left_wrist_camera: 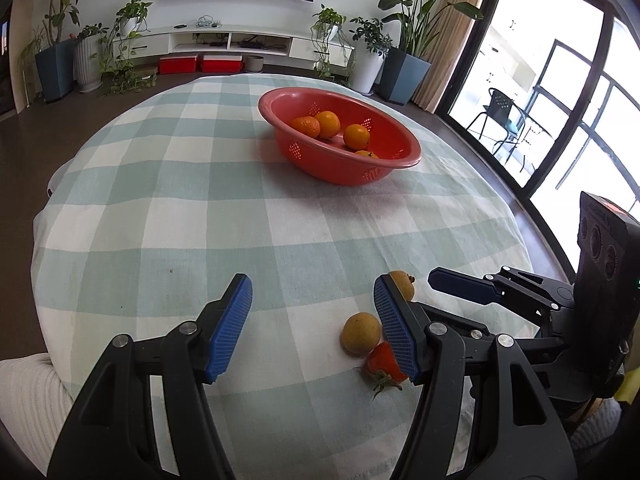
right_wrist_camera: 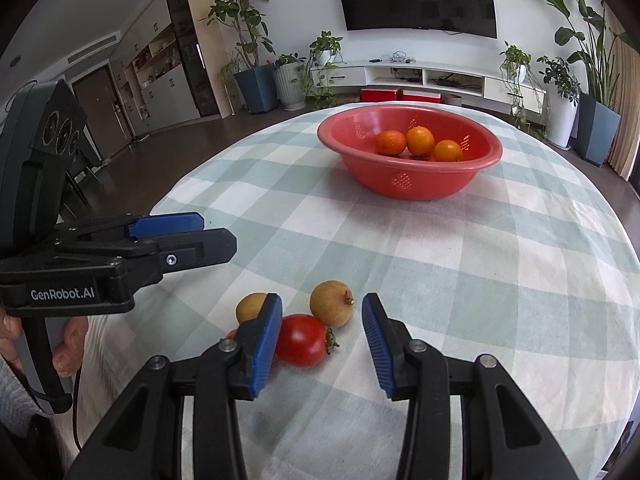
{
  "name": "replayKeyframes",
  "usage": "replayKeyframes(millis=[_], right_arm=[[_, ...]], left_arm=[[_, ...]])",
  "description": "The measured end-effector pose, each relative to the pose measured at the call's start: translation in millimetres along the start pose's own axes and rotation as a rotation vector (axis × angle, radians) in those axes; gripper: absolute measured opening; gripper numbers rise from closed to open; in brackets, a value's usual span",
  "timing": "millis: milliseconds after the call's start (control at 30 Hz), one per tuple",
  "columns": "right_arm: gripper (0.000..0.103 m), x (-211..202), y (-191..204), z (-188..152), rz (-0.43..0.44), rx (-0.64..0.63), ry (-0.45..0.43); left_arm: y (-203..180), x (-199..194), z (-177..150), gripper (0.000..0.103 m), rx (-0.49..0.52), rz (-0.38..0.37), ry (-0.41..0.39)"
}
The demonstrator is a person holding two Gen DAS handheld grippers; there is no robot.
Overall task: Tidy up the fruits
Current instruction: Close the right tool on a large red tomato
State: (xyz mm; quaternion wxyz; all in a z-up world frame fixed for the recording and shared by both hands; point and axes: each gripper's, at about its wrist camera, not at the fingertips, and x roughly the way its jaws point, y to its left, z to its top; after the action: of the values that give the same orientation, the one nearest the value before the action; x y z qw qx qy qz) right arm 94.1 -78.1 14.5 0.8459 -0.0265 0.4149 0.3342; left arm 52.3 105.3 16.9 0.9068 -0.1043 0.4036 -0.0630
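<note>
A red colander bowl [left_wrist_camera: 414,156] [right_wrist_camera: 408,188] stands at the far side of the checked table and holds several oranges [left_wrist_camera: 356,136] [right_wrist_camera: 420,140]. Near the front edge lie two tan round fruits [left_wrist_camera: 360,332] [right_wrist_camera: 331,303] [right_wrist_camera: 249,307], a red tomato [right_wrist_camera: 300,340] and a strawberry [left_wrist_camera: 382,364]. My left gripper [left_wrist_camera: 312,328] is open and empty, just left of these fruits. My right gripper [right_wrist_camera: 322,344] is open, its jaws either side of the tomato and one tan fruit, touching neither as far as I can see. The right gripper also shows in the left wrist view [left_wrist_camera: 464,286].
The table [left_wrist_camera: 200,200] is round with a green and white checked cloth. Beyond it are potted plants [left_wrist_camera: 404,68], a TV unit [left_wrist_camera: 228,40] and glass doors [left_wrist_camera: 560,100] on the right. The left gripper body shows in the right wrist view [right_wrist_camera: 120,256].
</note>
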Motion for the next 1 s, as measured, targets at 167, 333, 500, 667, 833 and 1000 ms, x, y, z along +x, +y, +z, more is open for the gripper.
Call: replayKeyframes(millis=[167,333,500,667,833,1000], right_arm=[[0.045,5,4,-6,0.003,0.001,0.028],[0.045,8,6,-9,0.009,0.014,0.040],[0.045,13,7,-13,0.018,0.026,0.063],[0.041,14,5,-14,0.033,0.043,0.064],[0.039,14,3,-14,0.049,0.057,0.070],[0.038,12,0,-14,0.067,0.071,0.072]], left_arm=[[-2,-1,-3,0.062,0.001,-0.004,0.004],[-2,-2,-4,0.062,0.002,-0.005,0.003],[-4,-2,-5,0.062,0.006,-0.004,0.003],[-8,-2,-9,0.062,0.011,-0.008,0.011],[-11,-1,-13,0.062,0.019,-0.015,0.022],[-16,-2,-20,0.062,0.036,-0.022,0.035]])
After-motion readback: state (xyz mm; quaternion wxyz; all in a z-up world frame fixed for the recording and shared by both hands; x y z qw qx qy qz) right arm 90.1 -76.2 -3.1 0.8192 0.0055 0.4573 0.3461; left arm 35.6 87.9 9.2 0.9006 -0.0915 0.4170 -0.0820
